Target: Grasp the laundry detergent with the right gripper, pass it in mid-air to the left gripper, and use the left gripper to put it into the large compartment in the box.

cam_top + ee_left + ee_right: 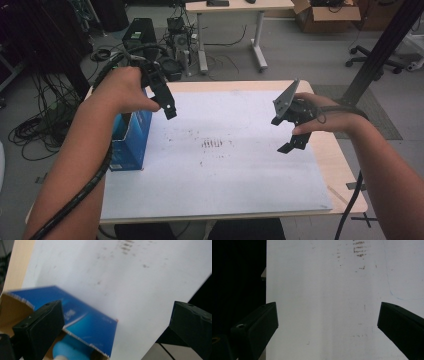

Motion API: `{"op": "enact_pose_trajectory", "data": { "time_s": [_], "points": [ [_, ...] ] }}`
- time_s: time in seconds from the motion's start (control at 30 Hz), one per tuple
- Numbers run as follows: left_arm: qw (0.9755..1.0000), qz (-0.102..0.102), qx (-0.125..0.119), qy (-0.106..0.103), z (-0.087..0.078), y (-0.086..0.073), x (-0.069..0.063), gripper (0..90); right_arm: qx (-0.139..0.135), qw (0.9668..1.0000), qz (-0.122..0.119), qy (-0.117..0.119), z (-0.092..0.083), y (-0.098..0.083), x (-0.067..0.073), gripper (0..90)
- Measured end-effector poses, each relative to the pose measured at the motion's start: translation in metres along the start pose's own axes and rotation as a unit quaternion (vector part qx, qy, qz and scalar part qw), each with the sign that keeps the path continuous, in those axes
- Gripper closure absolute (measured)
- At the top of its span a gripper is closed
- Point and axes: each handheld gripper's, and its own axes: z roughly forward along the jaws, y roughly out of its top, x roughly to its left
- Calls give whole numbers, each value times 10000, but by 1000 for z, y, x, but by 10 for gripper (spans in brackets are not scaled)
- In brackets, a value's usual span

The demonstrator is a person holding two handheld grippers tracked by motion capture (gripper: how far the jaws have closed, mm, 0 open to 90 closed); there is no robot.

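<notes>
Blue box sits open just below the left gripper — both jaws wide, right gripper too, holding nothing.

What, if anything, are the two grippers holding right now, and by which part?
Nothing: the left gripper and right gripper are both open and empty above the white sheet.

a lab — floor cables, computer towers, desks
</notes>
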Motion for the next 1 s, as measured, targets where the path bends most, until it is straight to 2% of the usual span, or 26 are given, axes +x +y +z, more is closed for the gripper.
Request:
{"op": "enact_pose_trajectory", "data": {
  "time_s": [0.03,0.1,0.17,0.27,0.3,0.43,0.6,0.73,0.87,1.0],
  "points": [
    [9997,223,-18,-64,0,3,-5,2,25,10000,0,2,0,0,0,30],
    [9988,468,-46,-127,0,5,-10,2,80,10000,-19,8,0,2,-1,31],
    [9963,831,-61,-199,0,8,-17,2,107,9999,-20,16,0,4,-1,31],
    [9931,1105,-112,-378,2,10,-23,2,300,9995,-90,-35,0,9,-1,32],
    [9924,1171,-111,-371,3,10,-25,2,381,9992,-107,-42,0,10,0,34],
    [9915,1258,-66,-316,5,9,-28,2,760,9970,-138,-51,-3,18,-3,34],
    [9908,1281,-118,-427,9,1,-28,2,1111,9937,-95,-69,-6,23,-10,34],
    [9909,1242,-79,-507,16,-7,-27,2,1232,9924,-39,-53,-9,25,-13,35],
    [9892,1333,-75,-599,21,-12,-28,2,1270,9919,-23,-28,-12,27,-15,34],
    [9876,1455,-62,-583,22,-12,-28,2,1327,9911,-27,-7,-12,28,-18,36]
  ]
}}
